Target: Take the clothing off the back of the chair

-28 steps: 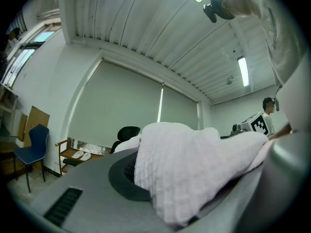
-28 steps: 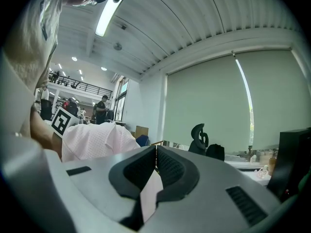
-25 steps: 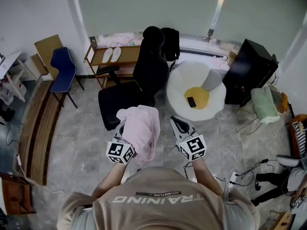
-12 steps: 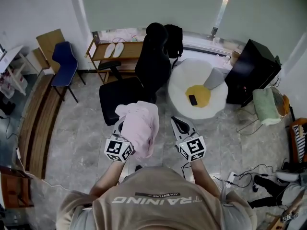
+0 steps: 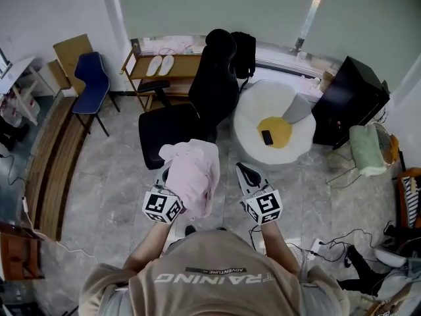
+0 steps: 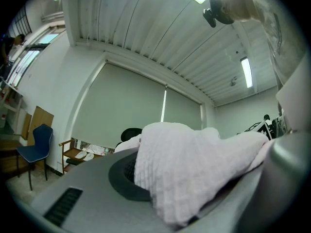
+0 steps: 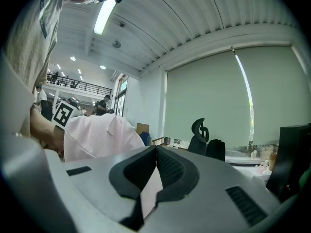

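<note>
Both hands held level, side by side. Left gripper (image 5: 167, 176) is clamped on the pink clothing (image 5: 195, 173); right gripper (image 5: 243, 170) is closed and empty. The chair (image 5: 212, 87) stands ahead, apart.

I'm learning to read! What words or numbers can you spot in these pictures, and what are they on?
"TRAINING": upside down in the head view, on the person's shirt.
"ADVENTURE": tiny, just above it in the picture, on the same shirt.
Marker cubes: black-and-white patterns only, no words.
Nothing else is readable.
</note>
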Motion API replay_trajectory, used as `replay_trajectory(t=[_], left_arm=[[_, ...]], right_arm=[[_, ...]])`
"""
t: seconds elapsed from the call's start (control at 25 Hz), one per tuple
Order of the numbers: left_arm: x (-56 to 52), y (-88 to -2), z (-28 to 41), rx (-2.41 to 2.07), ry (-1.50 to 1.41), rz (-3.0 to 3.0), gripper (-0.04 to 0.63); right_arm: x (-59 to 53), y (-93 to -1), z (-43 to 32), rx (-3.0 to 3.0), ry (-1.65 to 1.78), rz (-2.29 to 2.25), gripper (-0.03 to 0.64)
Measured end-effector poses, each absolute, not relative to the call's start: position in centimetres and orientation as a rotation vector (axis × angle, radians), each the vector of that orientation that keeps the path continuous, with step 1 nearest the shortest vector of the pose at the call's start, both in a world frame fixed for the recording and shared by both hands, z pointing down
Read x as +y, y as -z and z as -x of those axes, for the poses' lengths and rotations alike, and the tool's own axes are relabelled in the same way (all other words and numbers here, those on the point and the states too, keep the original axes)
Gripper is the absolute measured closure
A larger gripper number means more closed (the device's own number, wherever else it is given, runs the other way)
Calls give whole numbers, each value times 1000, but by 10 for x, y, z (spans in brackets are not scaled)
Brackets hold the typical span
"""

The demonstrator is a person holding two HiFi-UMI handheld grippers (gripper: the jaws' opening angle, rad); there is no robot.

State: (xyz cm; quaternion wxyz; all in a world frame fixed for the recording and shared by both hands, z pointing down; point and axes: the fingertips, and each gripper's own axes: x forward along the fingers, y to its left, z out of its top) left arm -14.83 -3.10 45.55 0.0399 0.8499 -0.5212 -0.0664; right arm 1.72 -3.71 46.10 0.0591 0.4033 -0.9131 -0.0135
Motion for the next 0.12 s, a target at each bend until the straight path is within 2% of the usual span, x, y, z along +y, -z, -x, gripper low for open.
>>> replay_trajectory(t=[0.12], left_arm=[[-32,-458,153,-1607,199,-2599,520]], right_arm=[[-38,-463,-16,-2772,32,-1236,584]])
